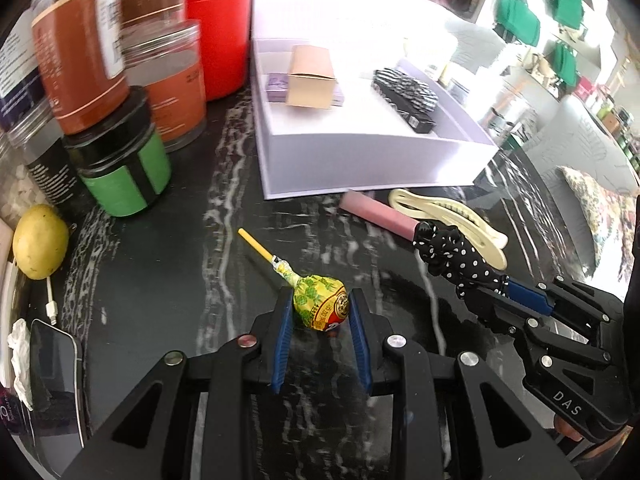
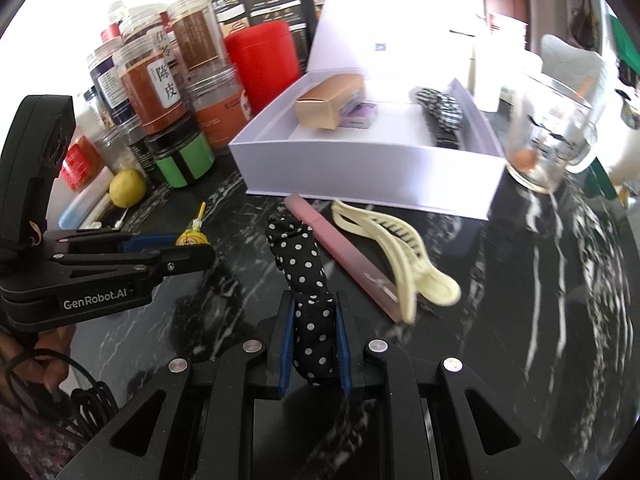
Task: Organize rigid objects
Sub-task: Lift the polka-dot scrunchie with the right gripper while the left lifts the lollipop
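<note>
My left gripper (image 1: pixel 320 304) is shut on a yellow-wrapped lollipop (image 1: pixel 318 306), its yellow stick pointing away to the upper left; it also shows in the right wrist view (image 2: pixel 192 238). My right gripper (image 2: pixel 314 304) is shut on a black polka-dot hair clip (image 2: pixel 308 276), which sticks forward past the fingertips; it also shows in the left wrist view (image 1: pixel 456 260). A pink bar (image 2: pixel 344 256) and a cream hair claw (image 2: pixel 392 248) lie on the black marble table just before the open white box (image 2: pixel 360 168), which holds a tan carton (image 2: pixel 328 106) and a black-white striped item (image 2: pixel 440 112).
Jars (image 1: pixel 84 52), a red canister (image 1: pixel 218 32) and a green-labelled black jar (image 1: pixel 124 160) stand at the left. A lemon (image 1: pixel 40 242) and a phone (image 1: pixel 56 376) lie at the far left. A glass cup (image 2: pixel 552 136) stands right of the box.
</note>
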The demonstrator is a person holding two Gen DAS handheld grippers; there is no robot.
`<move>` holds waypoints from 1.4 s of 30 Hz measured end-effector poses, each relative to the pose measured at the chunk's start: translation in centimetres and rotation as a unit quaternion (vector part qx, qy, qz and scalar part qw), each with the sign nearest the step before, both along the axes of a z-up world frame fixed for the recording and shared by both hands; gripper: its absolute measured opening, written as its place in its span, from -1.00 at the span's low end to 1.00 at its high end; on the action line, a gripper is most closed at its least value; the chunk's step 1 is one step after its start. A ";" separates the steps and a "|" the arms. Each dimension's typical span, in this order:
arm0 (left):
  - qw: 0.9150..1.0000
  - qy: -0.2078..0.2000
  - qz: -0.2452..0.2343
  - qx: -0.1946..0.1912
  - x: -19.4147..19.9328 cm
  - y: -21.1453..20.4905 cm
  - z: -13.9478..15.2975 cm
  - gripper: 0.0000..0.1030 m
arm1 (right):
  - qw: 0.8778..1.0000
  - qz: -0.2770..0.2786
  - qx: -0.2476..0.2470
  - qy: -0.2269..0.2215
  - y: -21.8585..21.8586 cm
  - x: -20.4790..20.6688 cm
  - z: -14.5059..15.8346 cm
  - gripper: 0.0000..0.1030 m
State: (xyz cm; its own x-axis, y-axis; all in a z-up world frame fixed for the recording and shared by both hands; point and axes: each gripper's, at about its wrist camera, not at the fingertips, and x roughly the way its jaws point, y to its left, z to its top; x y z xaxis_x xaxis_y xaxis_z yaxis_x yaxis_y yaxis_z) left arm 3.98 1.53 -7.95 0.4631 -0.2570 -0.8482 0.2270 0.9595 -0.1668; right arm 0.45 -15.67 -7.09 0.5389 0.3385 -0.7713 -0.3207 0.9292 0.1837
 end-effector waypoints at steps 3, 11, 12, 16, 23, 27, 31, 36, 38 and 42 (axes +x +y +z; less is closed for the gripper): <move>1.000 -0.003 -0.013 0.001 -0.4 -1.1 0.2 -0.48 | 1.000 -0.015 0.003 -0.003 -1.0 -0.8 0.3 -0.64; 0.999 -0.013 -0.051 0.001 -1.4 -3.8 1.0 -0.48 | 0.999 -0.050 0.007 -0.012 -3.2 -2.9 0.9 -0.64; 0.998 -0.014 -0.055 0.001 -1.4 -4.1 1.1 -0.48 | 0.998 -0.054 0.008 -0.012 -3.6 -3.1 1.0 -0.64; 0.997 -0.020 -0.071 0.001 -1.7 -5.3 1.4 -0.48 | 0.998 -0.066 0.008 -0.015 -4.3 -3.9 1.3 -0.64; 0.995 -0.032 -0.090 -0.001 -1.8 -6.6 2.4 -0.48 | 0.996 -0.082 0.008 -0.021 -5.2 -4.7 2.0 -0.64; 0.995 -0.041 -0.096 -0.003 -1.6 -6.9 3.1 -0.48 | 0.996 -0.086 0.008 -0.025 -5.4 -4.6 2.5 -0.64; 0.994 -0.055 -0.099 -0.001 -1.3 -7.3 4.0 -0.48 | 0.996 -0.085 0.004 -0.034 -5.4 -4.3 3.2 -0.64; 0.992 -0.075 -0.101 -0.004 -0.7 -7.5 5.2 -0.48 | 0.996 -0.084 0.000 -0.041 -5.8 -3.3 4.1 -0.64; 0.992 -0.079 -0.101 -0.006 -0.3 -7.6 5.5 -0.48 | 0.996 -0.083 0.000 -0.043 -5.8 -2.9 4.3 -0.64; 0.991 -0.088 -0.098 -0.009 0.3 -7.5 6.2 -0.48 | 0.995 -0.081 -0.006 -0.051 -6.1 -2.1 5.1 -0.64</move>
State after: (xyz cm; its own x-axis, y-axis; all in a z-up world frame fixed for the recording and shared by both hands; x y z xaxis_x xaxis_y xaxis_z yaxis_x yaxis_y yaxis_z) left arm 4.29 -5.98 -1.74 0.5434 -0.3715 -0.7528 0.4360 0.8912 -0.1251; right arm -1.64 -21.78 -2.04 0.6617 0.2319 -0.7130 -0.1838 0.9721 0.1456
